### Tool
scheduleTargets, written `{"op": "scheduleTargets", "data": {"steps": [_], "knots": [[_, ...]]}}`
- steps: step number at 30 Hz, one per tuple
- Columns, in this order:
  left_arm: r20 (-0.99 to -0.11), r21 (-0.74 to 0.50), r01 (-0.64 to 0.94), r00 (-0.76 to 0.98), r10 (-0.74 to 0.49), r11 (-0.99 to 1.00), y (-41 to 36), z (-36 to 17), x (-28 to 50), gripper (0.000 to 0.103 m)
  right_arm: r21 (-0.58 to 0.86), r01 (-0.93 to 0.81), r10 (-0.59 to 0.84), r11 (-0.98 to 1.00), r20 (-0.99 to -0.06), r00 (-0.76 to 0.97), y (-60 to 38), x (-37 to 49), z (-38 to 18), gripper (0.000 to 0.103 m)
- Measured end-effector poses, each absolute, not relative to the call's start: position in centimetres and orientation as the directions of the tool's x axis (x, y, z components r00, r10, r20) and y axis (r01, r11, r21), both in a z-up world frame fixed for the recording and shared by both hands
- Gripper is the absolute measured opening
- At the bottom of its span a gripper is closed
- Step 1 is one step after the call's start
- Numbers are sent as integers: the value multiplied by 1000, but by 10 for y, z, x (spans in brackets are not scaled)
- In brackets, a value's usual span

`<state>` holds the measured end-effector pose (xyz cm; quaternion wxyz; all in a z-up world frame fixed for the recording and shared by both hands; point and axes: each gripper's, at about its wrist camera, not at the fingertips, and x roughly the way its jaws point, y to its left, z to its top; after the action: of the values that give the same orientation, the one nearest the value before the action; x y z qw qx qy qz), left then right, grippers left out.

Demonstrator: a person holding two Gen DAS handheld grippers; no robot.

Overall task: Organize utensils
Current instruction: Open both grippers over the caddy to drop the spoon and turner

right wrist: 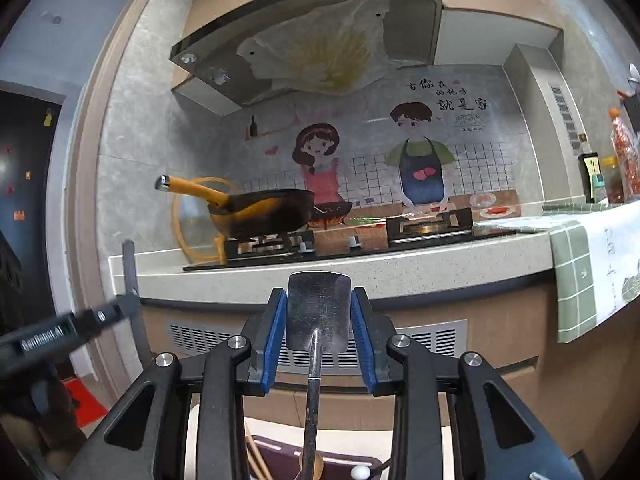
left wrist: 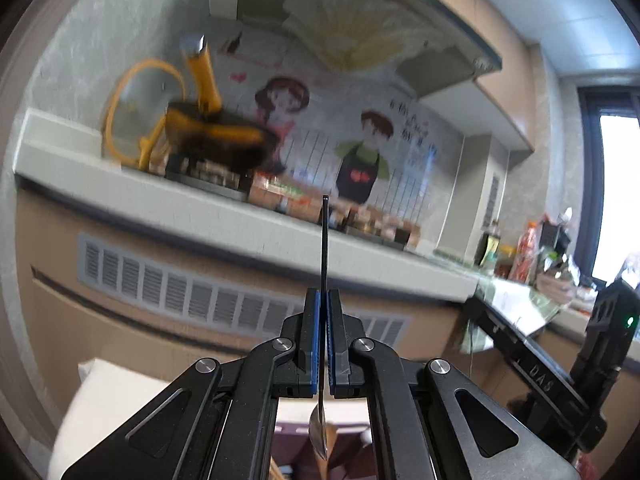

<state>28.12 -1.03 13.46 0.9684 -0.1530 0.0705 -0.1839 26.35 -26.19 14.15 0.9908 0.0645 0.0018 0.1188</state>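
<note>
In the left wrist view my left gripper is shut on a metal spoon. Its thin dark handle sticks up past the fingertips and its bowl hangs below the jaws. In the right wrist view my right gripper has its blue pads apart on either side of a metal spatula, whose blade stands upright between them. The pads sit close to the blade edges; contact is unclear. The spatula handle runs down into a utensil holder with wooden chopsticks.
A counter with a gas hob runs across ahead. A dark pan with an orange handle sits on the left burner, a glass lid behind it. A green checked cloth hangs at right. The left gripper's body shows at left.
</note>
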Motion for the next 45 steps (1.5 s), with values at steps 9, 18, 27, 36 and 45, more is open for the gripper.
{"op": "scheduleTargets", "data": {"steps": [9, 18, 27, 36, 45], "knots": [[-226, -397, 292, 888, -401, 870, -12, 66, 339, 3, 118, -196, 208, 974, -100, 973, -245, 322, 88, 29], [-263, -423, 302, 861, -434, 854, -15, 36, 343, 5, 97, -149, 162, 984, -143, 976, -237, 345, 55, 30], [-314, -415, 334, 821, -477, 846, -14, 30, 317, 21, 115, -196, 220, 974, -249, 943, -252, 319, 44, 32], [-615, -333, 356, 619, -488, 873, -30, -16, 245, 22, 60, -264, 261, 963, -474, 841, -287, 253, 14, 32], [-765, -378, 455, 337, -549, 806, -65, -58, 177, 22, 78, -298, 266, 951, -698, 665, -311, 168, -59, 33]]}}
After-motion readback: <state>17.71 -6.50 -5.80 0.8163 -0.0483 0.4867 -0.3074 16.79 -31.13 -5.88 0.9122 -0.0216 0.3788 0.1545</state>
